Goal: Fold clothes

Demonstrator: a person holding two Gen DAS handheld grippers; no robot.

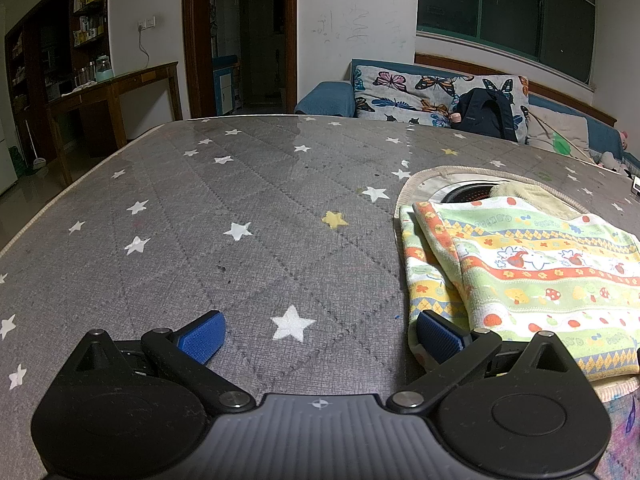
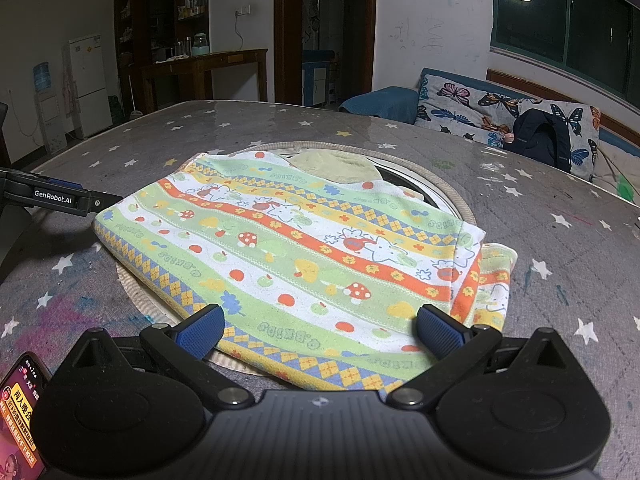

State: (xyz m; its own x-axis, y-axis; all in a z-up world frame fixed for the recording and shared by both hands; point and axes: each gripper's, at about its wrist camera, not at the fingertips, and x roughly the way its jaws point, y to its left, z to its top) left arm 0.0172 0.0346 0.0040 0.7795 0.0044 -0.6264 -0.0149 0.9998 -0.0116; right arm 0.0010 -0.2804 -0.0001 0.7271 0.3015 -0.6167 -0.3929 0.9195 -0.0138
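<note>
Your towel [image 1: 532, 276] runs off the right edge in the left view. It hides most of the round mat [image 2: 448, 196]. The phone [image 2: 20, 420] is cut off at bottom left.

Support is a table [image 2: 500, 200] covered in grey quilted cloth with white and yellow stars, paint smears near its edges. Directly on it: a round beige-rimmed mat [image 2: 448, 192] around a dark centre recess, with the folded striped cartoon-print towel [image 2: 304, 256] lying across it. Phone [image 2: 20, 420] with lit screen at near-left corner.
</note>
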